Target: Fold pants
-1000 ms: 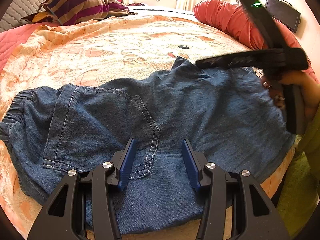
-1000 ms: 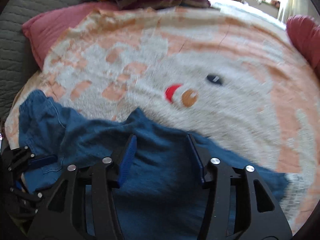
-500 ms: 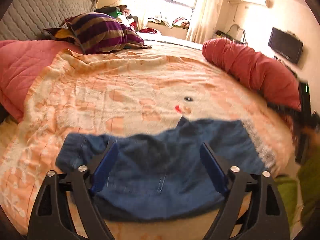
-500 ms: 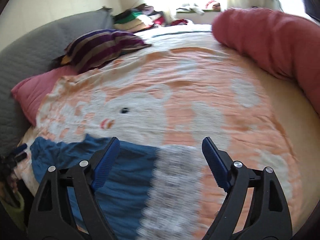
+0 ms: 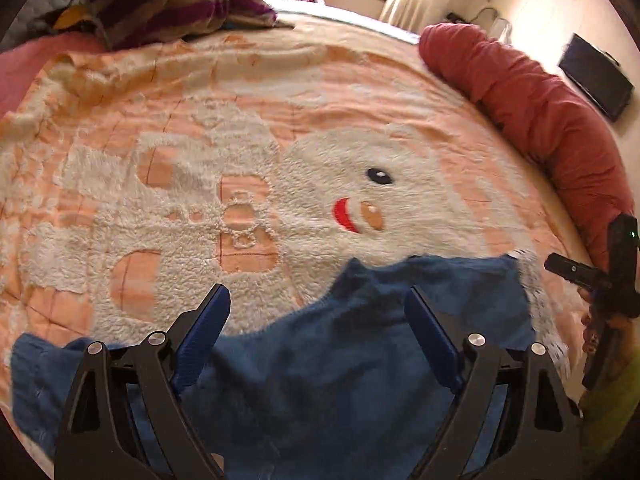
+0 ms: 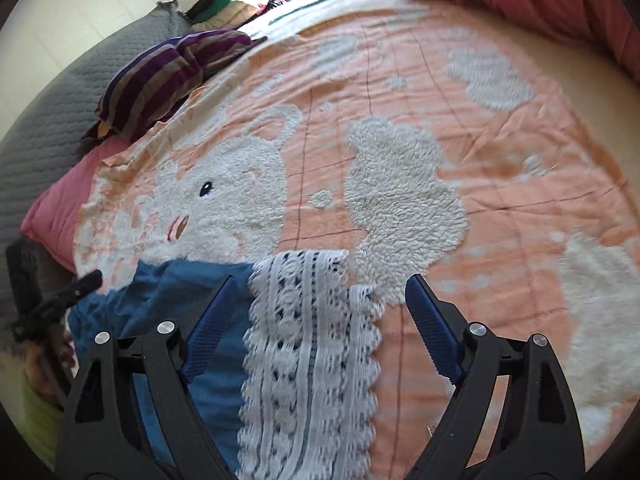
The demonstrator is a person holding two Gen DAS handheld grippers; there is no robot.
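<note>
Blue denim pants lie folded flat near the front edge of the bed. Their white lace hem forms the right end. My left gripper hangs open above the pants' far edge, its blue pads spread wide, with no cloth pinched between them. My right gripper is open too, hovering over the lace hem with the blue denim under its left finger. Neither gripper grips any cloth.
The pants rest on an orange and white fleece blanket with a bear face. A striped pillow lies at the back, a rolled red duvet along the right side, and a pink pillow and grey headboard to the left.
Both grippers have spread from half closed to wide open and lifted off the denim. The right one has swung sideways to the lace hem. The left now looks over the pants' far edge.
</note>
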